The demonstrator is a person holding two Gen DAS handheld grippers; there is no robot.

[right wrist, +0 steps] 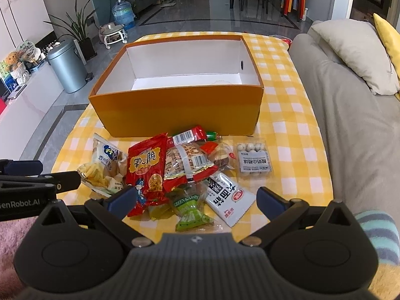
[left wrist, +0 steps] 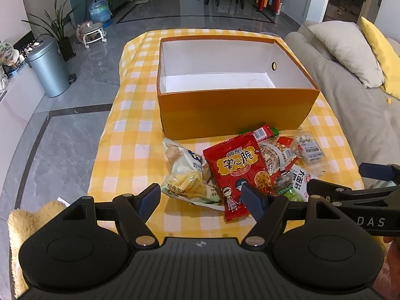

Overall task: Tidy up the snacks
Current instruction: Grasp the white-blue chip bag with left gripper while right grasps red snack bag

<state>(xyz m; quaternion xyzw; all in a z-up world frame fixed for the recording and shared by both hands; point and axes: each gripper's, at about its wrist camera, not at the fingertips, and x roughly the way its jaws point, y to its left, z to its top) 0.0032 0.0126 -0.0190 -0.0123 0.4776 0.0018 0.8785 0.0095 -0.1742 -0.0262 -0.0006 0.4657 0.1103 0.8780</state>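
Note:
An orange box (left wrist: 232, 107) (right wrist: 175, 110) with a white, bare inside stands open on the yellow checked tablecloth (left wrist: 125, 137) (right wrist: 287, 135). In front of it lies a pile of snack packets: a red noodle-snack bag (left wrist: 237, 172) (right wrist: 147, 167), a pale chips bag (left wrist: 185, 175) (right wrist: 105, 165), a green packet (right wrist: 190, 210), a white packet (right wrist: 227, 197) and a clear pack of white balls (left wrist: 308, 145) (right wrist: 253, 157). My left gripper (left wrist: 201, 200) hovers open over the near edge of the pile. My right gripper (right wrist: 197, 197) is open just above the green packet. Neither holds anything.
A grey sofa (left wrist: 350, 100) (right wrist: 350, 112) with pillows borders the table on the right. To the left, floor with a metal bin (left wrist: 50, 67) (right wrist: 67, 65), a plant and a water jug. A fluffy yellow rug (left wrist: 25, 222) lies near left.

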